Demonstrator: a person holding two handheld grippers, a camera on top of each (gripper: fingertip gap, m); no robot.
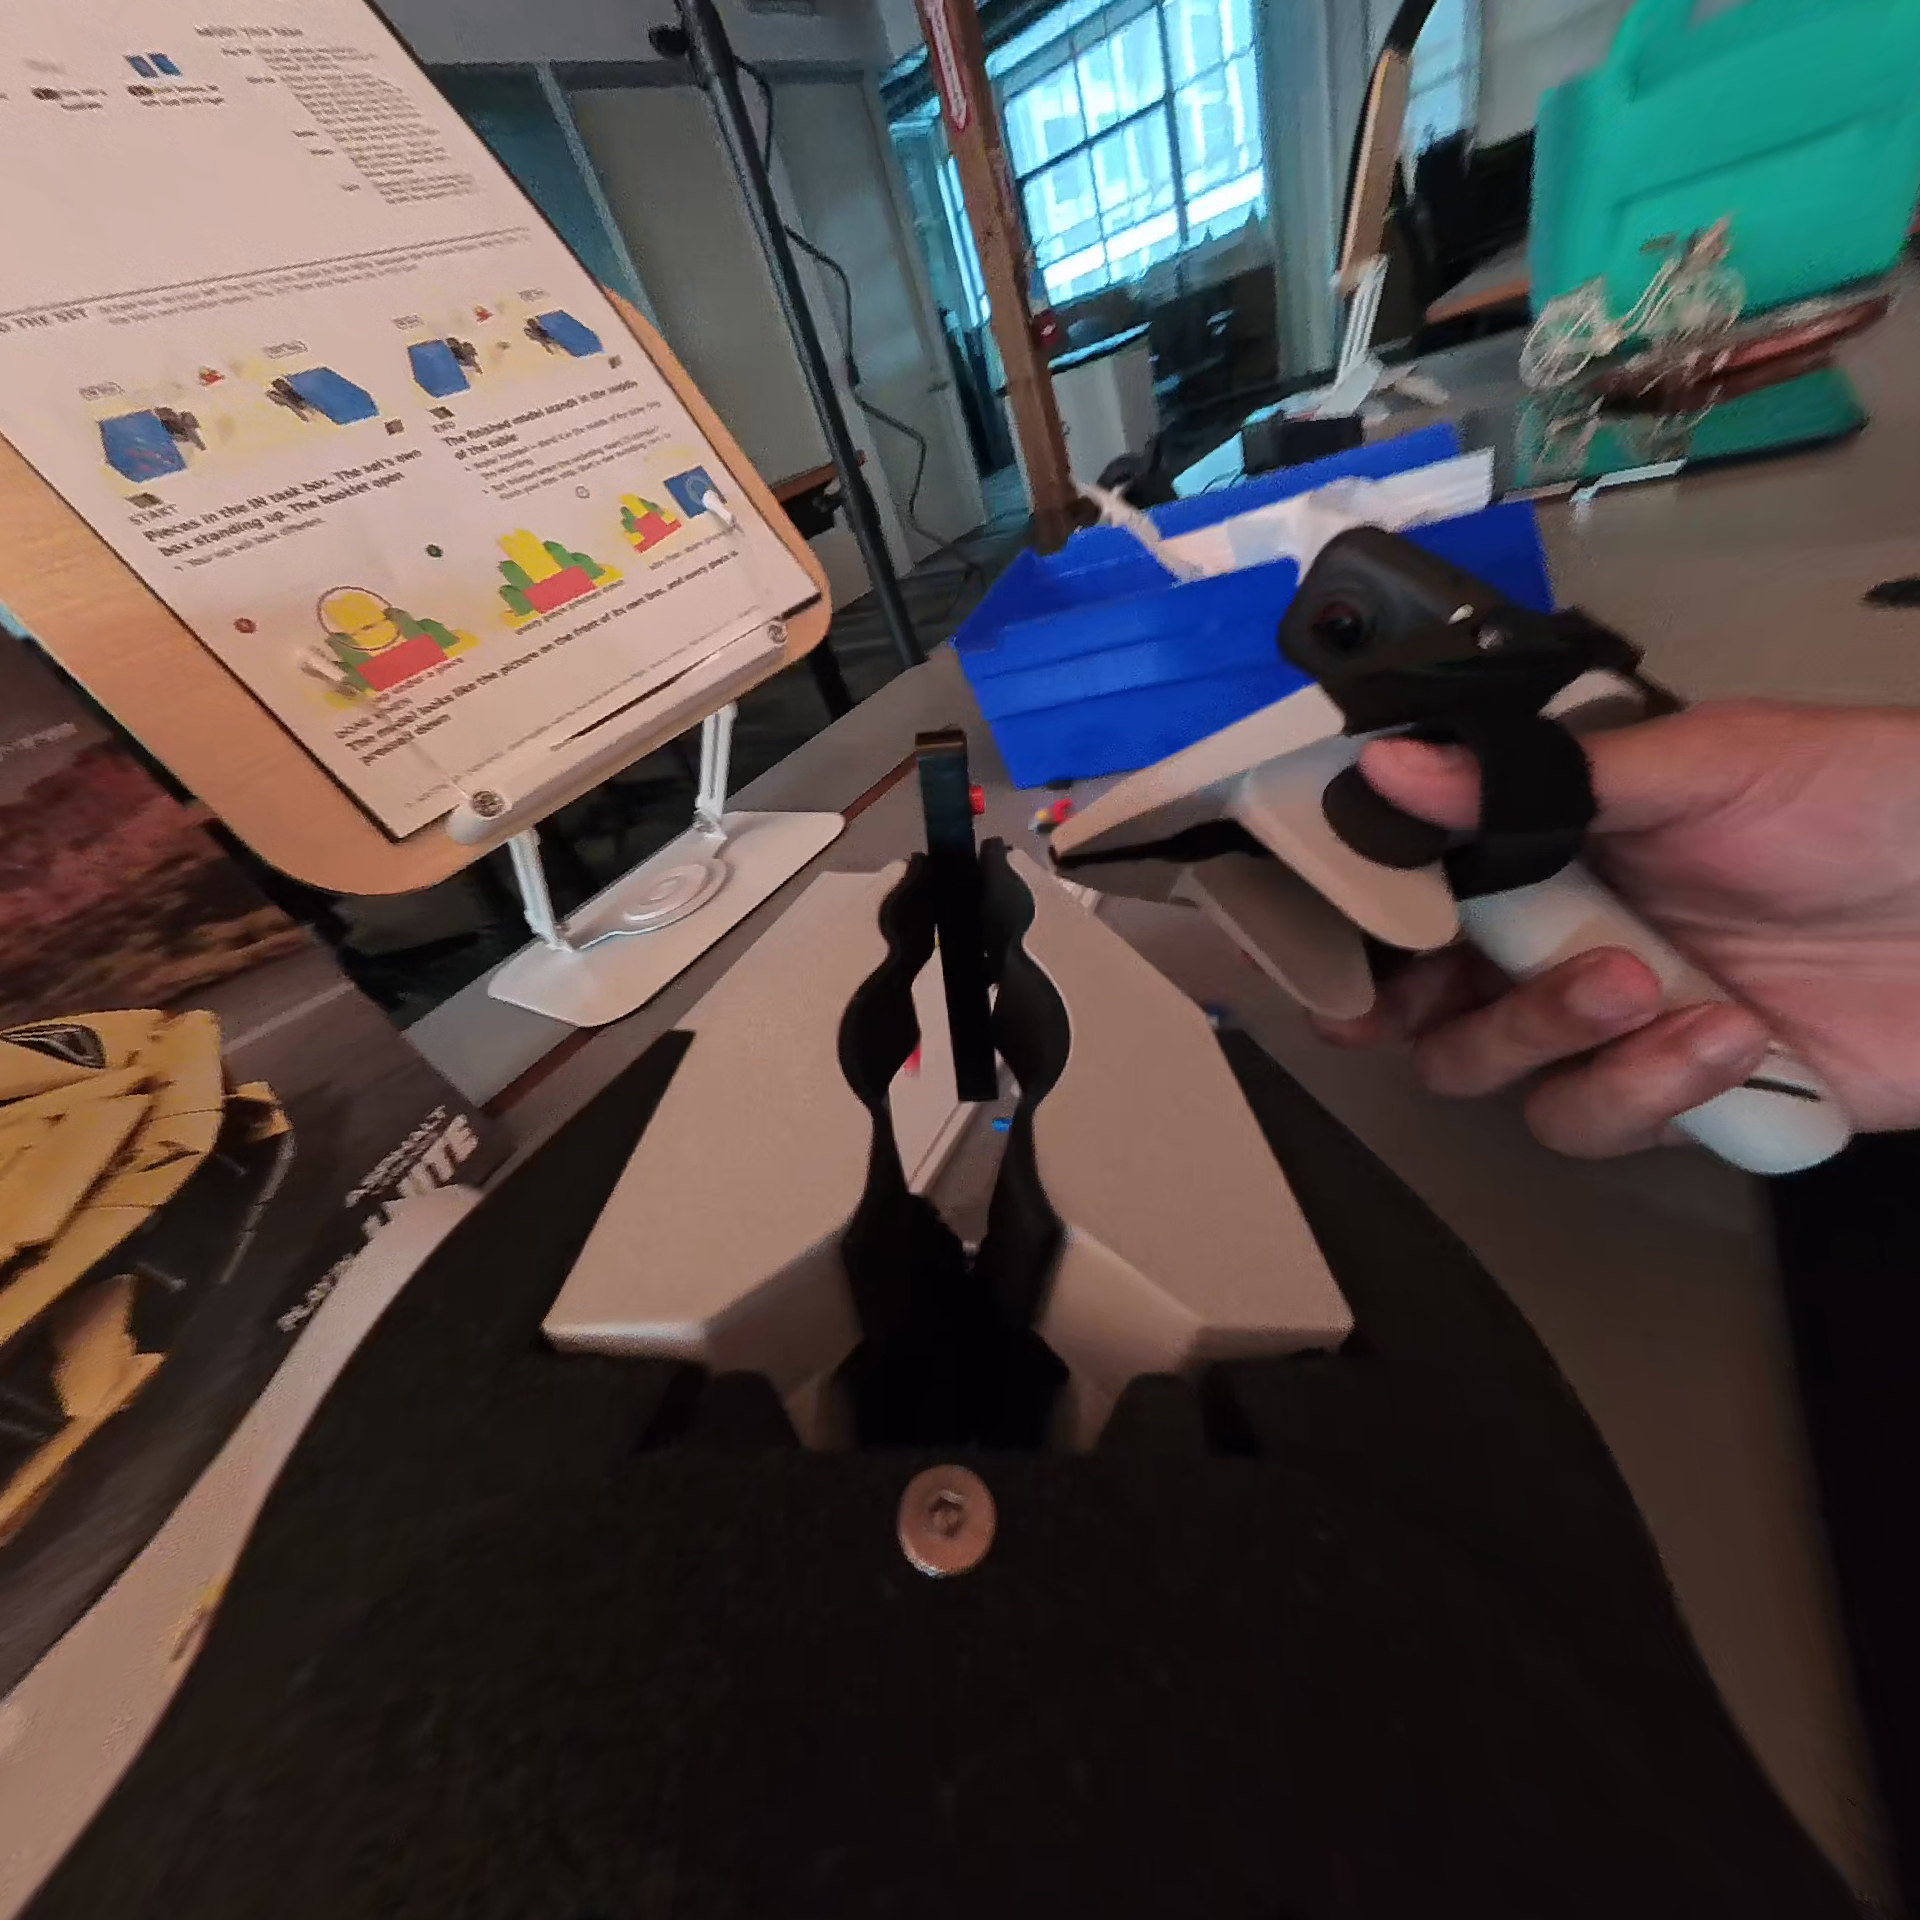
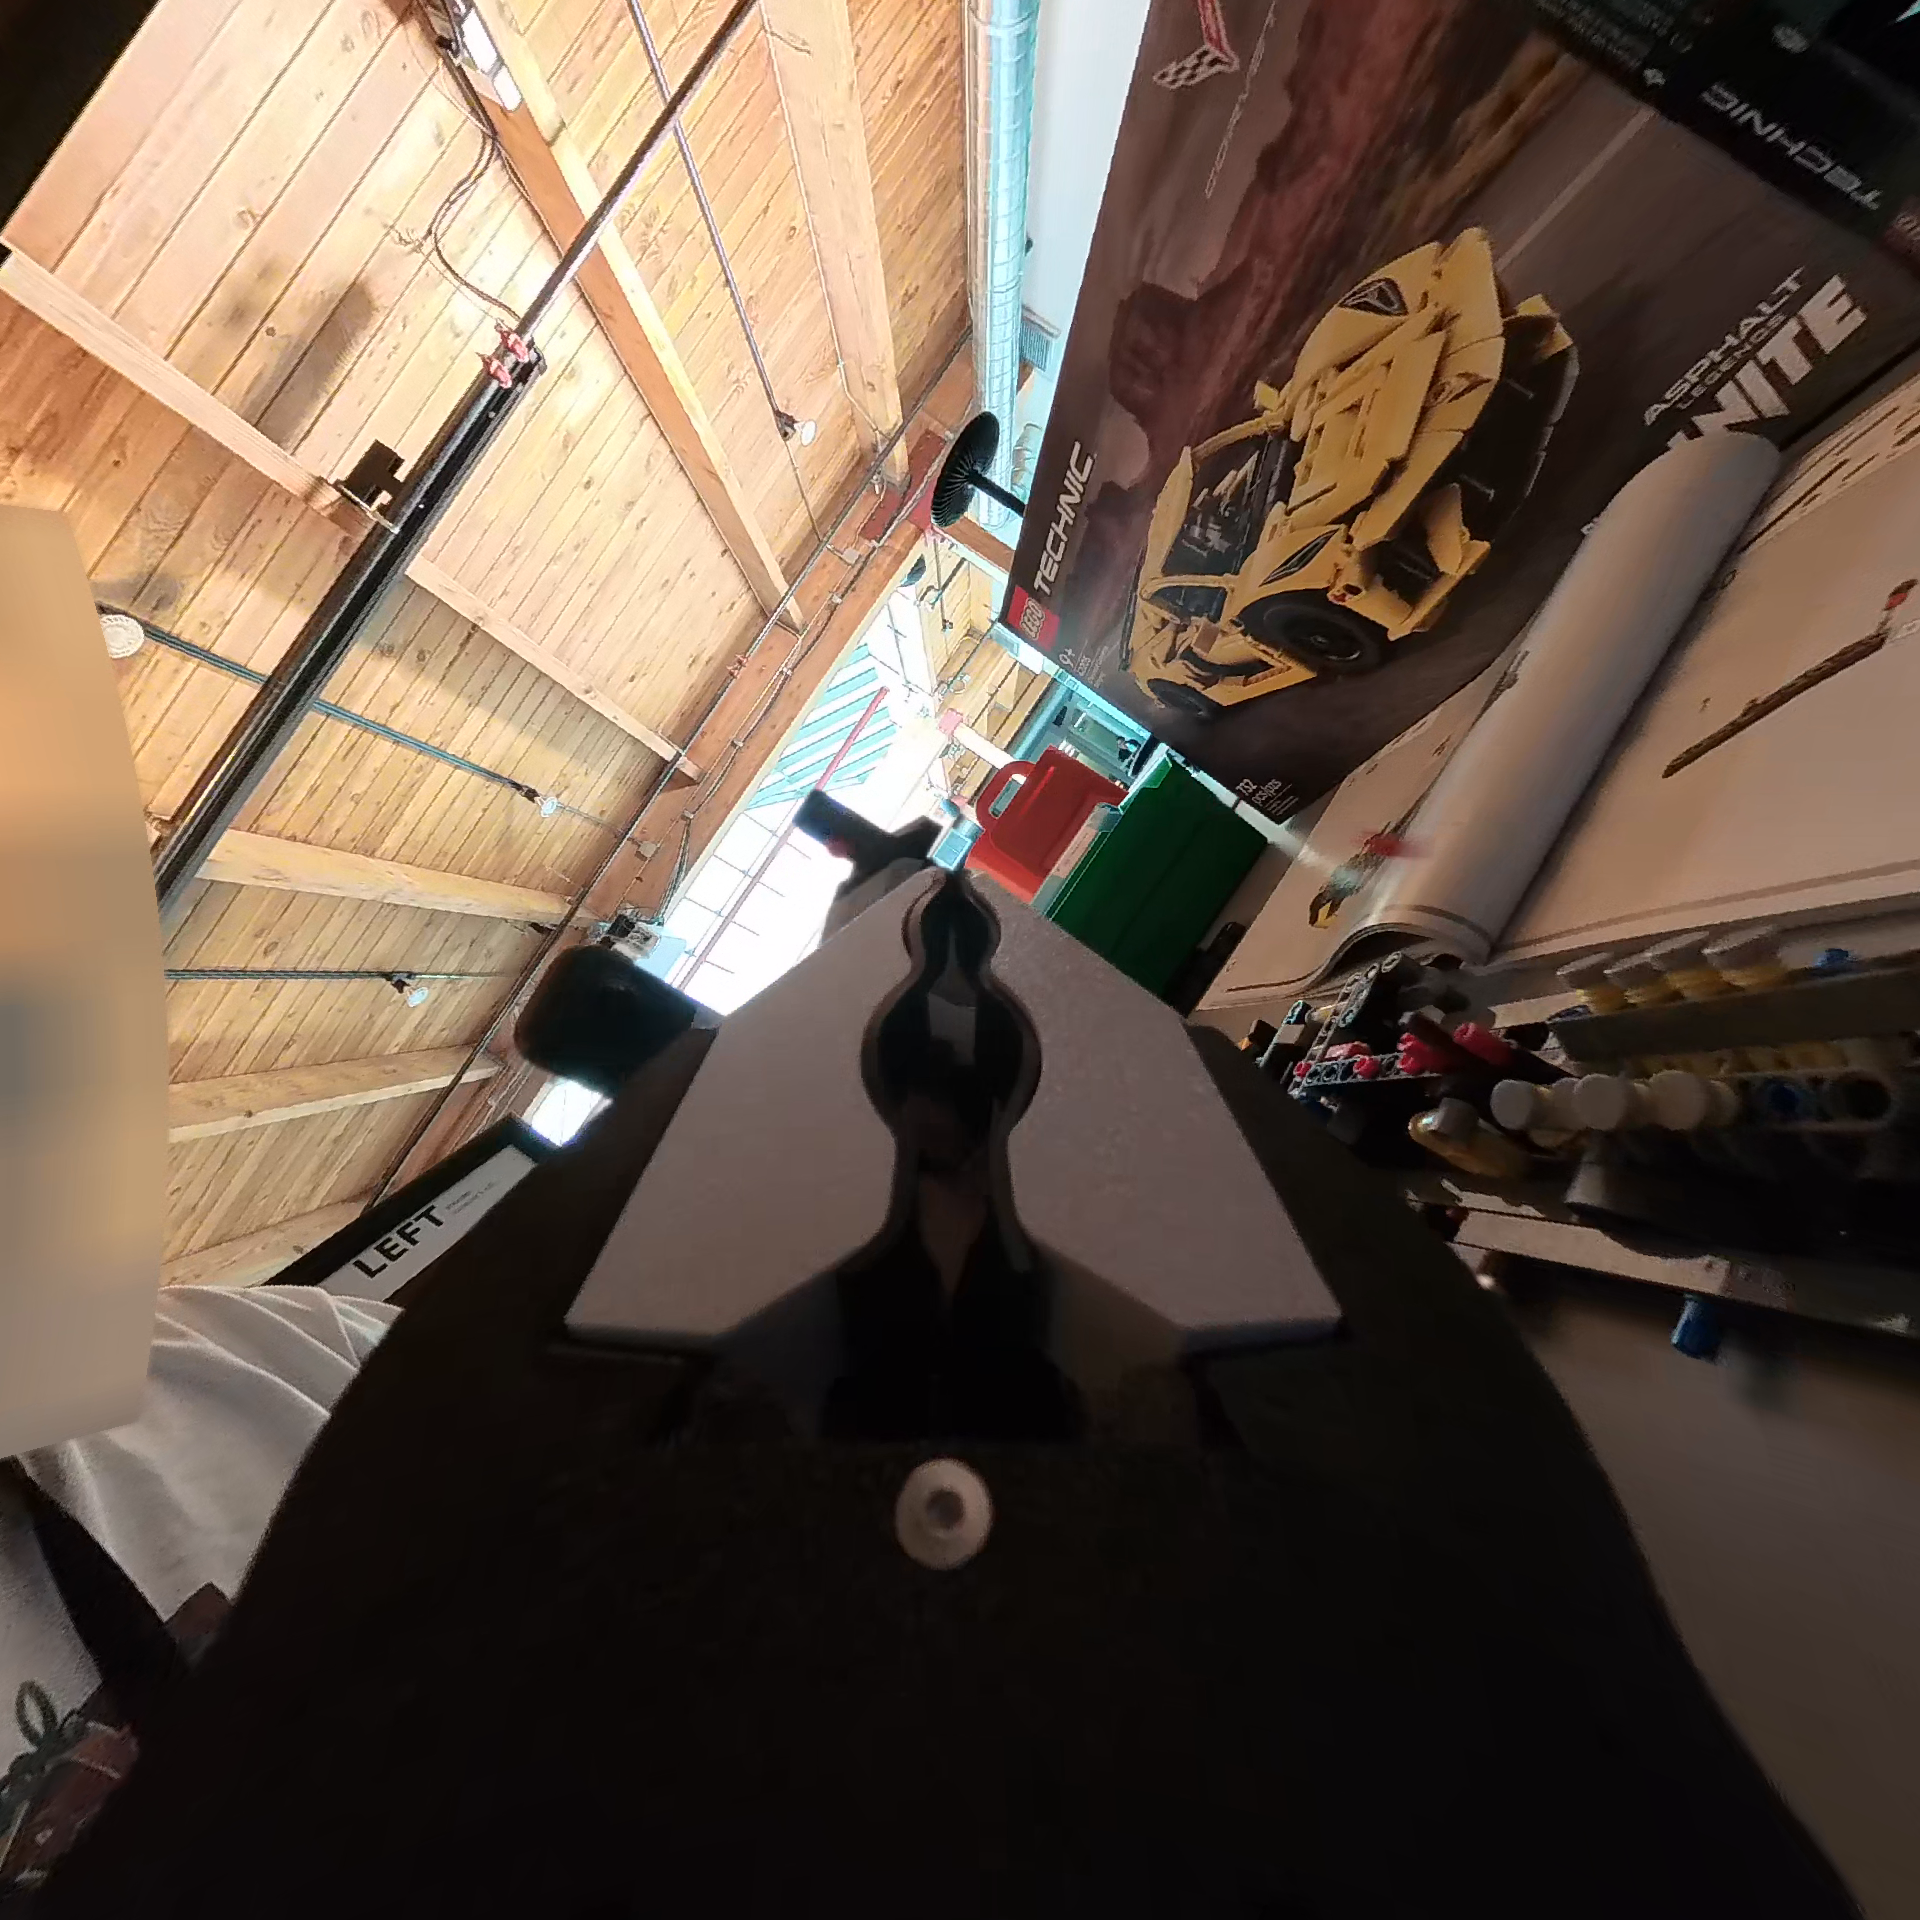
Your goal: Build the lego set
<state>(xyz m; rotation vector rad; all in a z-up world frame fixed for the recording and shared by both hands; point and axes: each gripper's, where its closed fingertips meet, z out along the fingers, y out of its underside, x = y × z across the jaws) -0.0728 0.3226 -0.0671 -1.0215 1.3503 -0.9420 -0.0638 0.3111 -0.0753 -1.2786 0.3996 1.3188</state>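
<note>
holding a long black beam (image 1: pixel 956 914) upright in my left gripper (image 1: pixel 961 904), i have the jaws closed down to the beam's thickness, pinching it along its lower half so the top sticks up past the tips. a small red pin (image 1: pixel 977 798) shows at its upper right edge. my landmark is the blue bin (image 1: pixel 1122 665): the beam hangs just in front of it, the instruction sheet on its stand (image 1: pixel 395 436) sits to the bin's left, and the right gripper (image 1: pixel 1153 810) comes in from the bin's right, held in a hand (image 1: pixel 1714 914).

the right wrist view is rolled hard over, looking up at a timber ceiling. there the right gripper's jaws (image 2: pixel 951 935) are drawn nearly together, but whether they pinch anything i cannot tell; the gap is dark. just past its tips i see the beam end (image 2: pixel 831 816) with a red spot. off to the side lie the set's box (image 2: pixel 1403 416), the open booklet (image 2: pixel 1662 727) and the partly built model (image 2: pixel 1558 1081).

my guess is the step is a mid-air join or handover at the beam's top. to do it well i would keep the left grip firm and the beam steady, square the right tool to the pin before pressing, and push along the pin's axis so the beam does not pivot in the pads. the blur warns me to slow down first.
</note>
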